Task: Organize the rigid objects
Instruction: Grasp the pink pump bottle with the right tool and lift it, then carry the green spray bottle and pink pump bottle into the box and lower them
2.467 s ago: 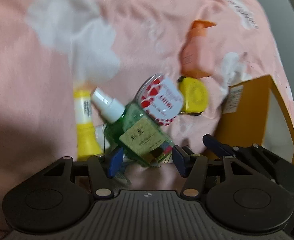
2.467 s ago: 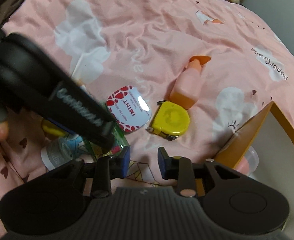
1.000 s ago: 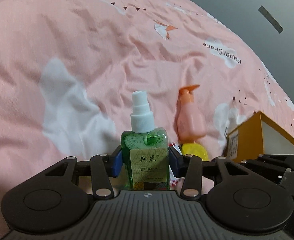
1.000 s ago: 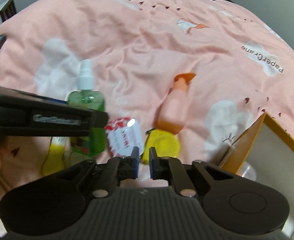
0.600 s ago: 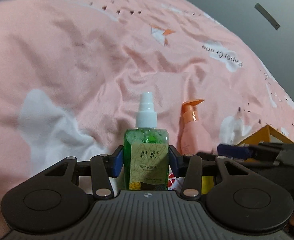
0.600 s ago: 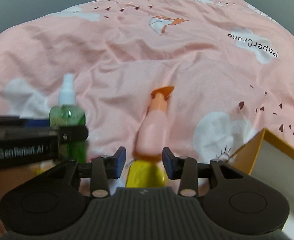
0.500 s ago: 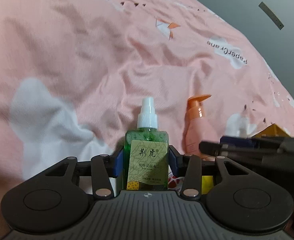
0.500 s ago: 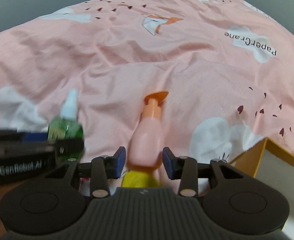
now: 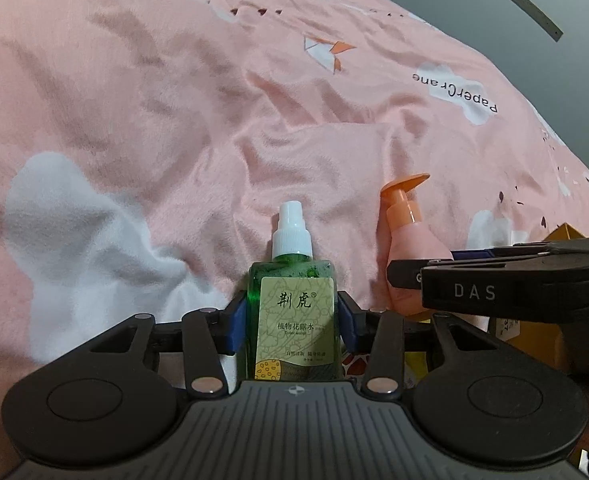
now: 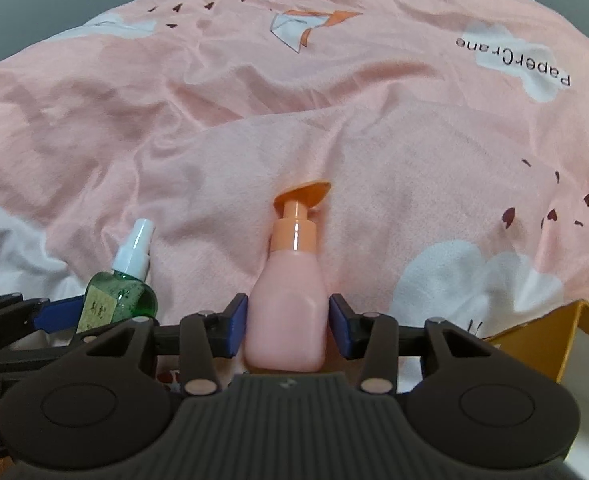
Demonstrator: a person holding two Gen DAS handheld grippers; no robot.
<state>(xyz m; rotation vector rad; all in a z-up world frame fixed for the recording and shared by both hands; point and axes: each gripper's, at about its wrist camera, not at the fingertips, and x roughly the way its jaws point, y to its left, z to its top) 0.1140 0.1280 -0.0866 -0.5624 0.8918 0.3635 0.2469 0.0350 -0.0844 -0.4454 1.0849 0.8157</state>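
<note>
on the pink bedspread [image 9: 254, 120], printed with white clouds and the words "papercrane", the pink pump bottle [image 10: 288, 312] serves as the reference point. it lies on the cloth with its orange pump head pointing away from the camera. the right gripper [image 10: 288, 330] straddles its lower body: one blue pad stands at each flank, the jaws are opening, and a thin gap shows at the right pad; at the left pad contact cannot be told.

left of the pink pump bottle, the green spray bottle [image 9: 292, 320] is held upright by the left gripper [image 9: 292, 326]. both blue pads press against its sides at label height, and the white spray cap points up and away. in the right wrist view this bottle [image 10: 120, 300] leans slightly, with the left gripper's dark fingers [image 10: 10, 316] beside it.

right of the pink pump bottle, an open yellow box [image 10: 550, 340] with a pale interior sits at the frame edge. near the bottle's base, a red-and-white patterned item [image 9: 352, 364] and a yellow item [image 9: 416, 368] show only partly behind the left gripper's linkage.
</note>
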